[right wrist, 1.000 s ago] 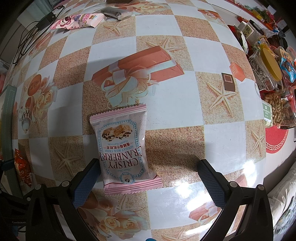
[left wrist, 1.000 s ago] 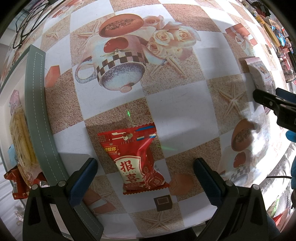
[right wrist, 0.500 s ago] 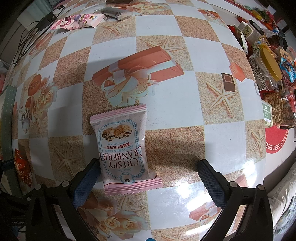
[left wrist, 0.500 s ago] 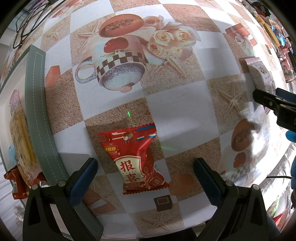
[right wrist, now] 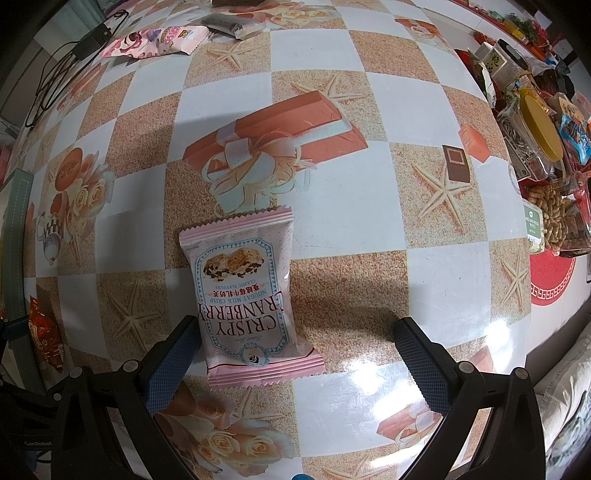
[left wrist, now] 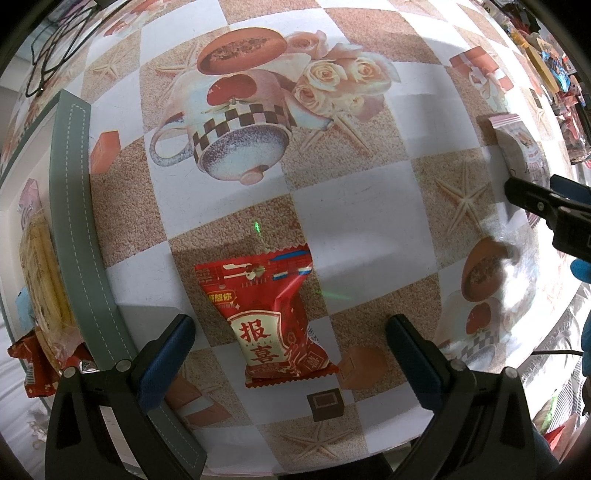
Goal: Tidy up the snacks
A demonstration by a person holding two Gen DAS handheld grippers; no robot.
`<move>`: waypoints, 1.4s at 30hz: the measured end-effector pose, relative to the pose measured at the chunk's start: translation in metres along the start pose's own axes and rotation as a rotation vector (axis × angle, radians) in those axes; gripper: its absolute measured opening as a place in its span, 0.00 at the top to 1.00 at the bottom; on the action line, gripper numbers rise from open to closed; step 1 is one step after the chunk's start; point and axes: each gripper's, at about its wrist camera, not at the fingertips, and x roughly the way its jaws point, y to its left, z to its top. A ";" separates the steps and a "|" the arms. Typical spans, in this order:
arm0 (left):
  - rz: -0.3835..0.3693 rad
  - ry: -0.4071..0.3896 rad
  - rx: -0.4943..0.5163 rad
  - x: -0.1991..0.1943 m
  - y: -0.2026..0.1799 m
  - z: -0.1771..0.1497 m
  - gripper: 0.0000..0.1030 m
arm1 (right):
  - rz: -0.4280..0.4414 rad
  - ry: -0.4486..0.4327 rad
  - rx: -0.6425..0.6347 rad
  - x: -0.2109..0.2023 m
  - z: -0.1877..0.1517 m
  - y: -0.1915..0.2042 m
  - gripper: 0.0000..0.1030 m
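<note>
Starting at the far left of the left wrist view, a grey-green tray (left wrist: 79,236) sits at the edge of the bench (left wrist: 354,221), its stitched rim running top to bottom, with a yellowish clear-wrapped snack (left wrist: 42,280) and a small red packet (left wrist: 31,363) inside it. Just right of the rim, the left tool (left wrist: 286,350) hovers with its fingers spread wide and nothing between them gripped; the red snack packet (left wrist: 271,321) lies flat on the checkered cloth in the gap, nearer the left finger (left wrist: 166,358) but not touching either one. Farther right in that view, the pink packet shows at the edge beside a dark finger of the other tool. In the right wrist view, the right tool (right wrist: 301,354) is likewise wide open and holding nothing; the pink cranberry crisp packet (right wrist: 245,295) lies flat between its fingers, its lower left edge just beside or touching the left finger (right wrist: 173,365), well apart from the right one. At the top left of that view lie a pink floral packet (right wrist: 155,40) and a dark wrapper (right wrist: 232,26), and along the right edge stands a cluster of jars and bags (right wrist: 543,155), including peanuts.
</note>
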 end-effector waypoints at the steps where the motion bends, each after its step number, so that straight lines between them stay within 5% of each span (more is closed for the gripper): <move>1: 0.000 0.004 0.000 0.000 0.000 0.001 0.00 | 0.000 0.001 0.000 0.000 0.000 0.000 0.00; 18: -0.010 0.039 -0.050 0.000 0.004 0.017 0.06 | 0.000 0.156 -0.087 0.014 0.034 0.005 0.03; 21: -0.008 0.000 -0.043 -0.009 0.001 0.019 0.22 | 0.001 0.153 -0.118 0.009 0.037 0.013 0.19; 23: -0.002 -0.025 -0.030 -0.015 -0.002 0.023 0.44 | 0.004 0.145 -0.145 0.003 0.039 0.019 0.34; 25: -0.002 -0.039 -0.009 -0.021 -0.004 0.028 0.68 | 0.004 0.139 -0.164 0.000 0.041 0.022 0.61; 26: -0.012 -0.040 -0.005 -0.022 -0.004 0.030 0.74 | 0.009 0.144 -0.170 -0.002 0.043 0.023 0.61; 33: -0.104 -0.070 -0.059 -0.043 0.018 0.035 0.75 | 0.085 0.177 -0.134 -0.007 0.034 0.023 0.62; 42: -0.127 -0.153 -0.072 -0.085 0.047 0.036 0.75 | 0.140 0.159 -0.186 -0.032 0.018 0.049 0.62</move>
